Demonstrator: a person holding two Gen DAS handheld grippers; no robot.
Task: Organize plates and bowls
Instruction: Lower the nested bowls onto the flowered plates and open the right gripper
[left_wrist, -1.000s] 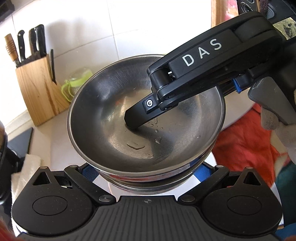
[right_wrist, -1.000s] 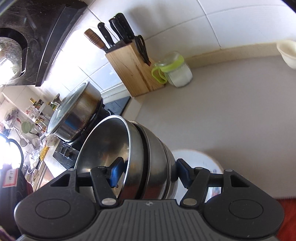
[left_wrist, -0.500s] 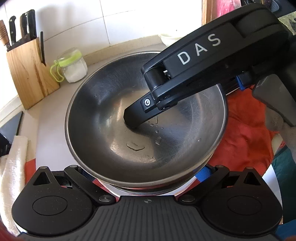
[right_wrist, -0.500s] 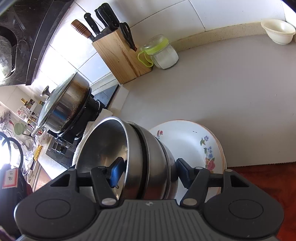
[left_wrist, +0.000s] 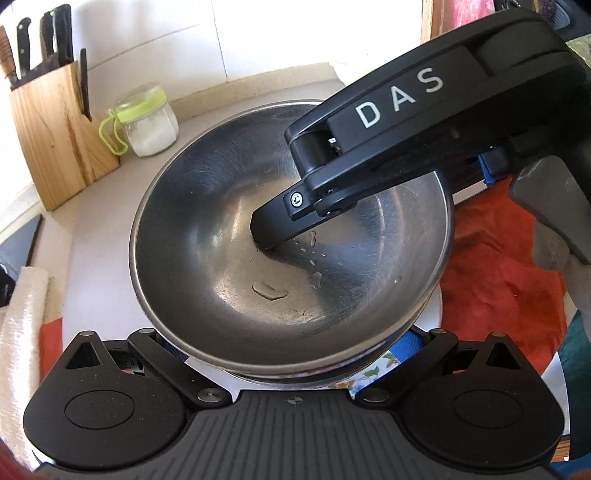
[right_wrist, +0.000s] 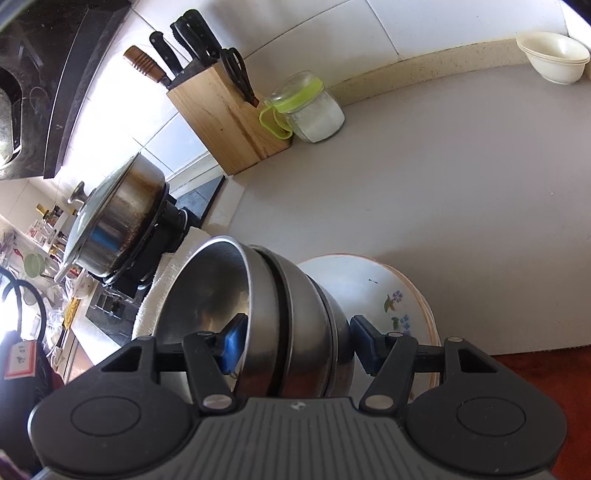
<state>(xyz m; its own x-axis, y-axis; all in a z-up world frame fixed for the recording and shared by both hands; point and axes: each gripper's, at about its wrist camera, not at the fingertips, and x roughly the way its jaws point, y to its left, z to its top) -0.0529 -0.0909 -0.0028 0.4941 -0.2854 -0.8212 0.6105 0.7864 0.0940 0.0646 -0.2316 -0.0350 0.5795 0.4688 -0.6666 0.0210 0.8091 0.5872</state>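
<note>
Swung round and dropped lower in the last second, so now sitting over the floral plates (right_wrist: 373, 291) on the desk (right_wrist: 443, 184). Looks close to set-down. Right tongs (right_wrist: 293, 345) pinching the bowls' (right_wrist: 291, 314) rims, one finger inside. Left tongs (left_wrist: 291, 341) spread around the stack's base, maybe just steadying.

The left wrist view looks down from close above into the top steel bowl (left_wrist: 288, 236), facing the tiled back wall. The right wrist view sits lower and to the side, close against the nested bowls (right_wrist: 266, 317) seen edge-on (rims tipped leftward), facing the same wall with the stove at its left. Both views share the bowls, the knife block (left_wrist: 51, 129) (right_wrist: 225, 114), the lidded jar (left_wrist: 147, 118) (right_wrist: 310, 110) and the flowered plate (left_wrist: 376, 373) (right_wrist: 384, 291).
</note>
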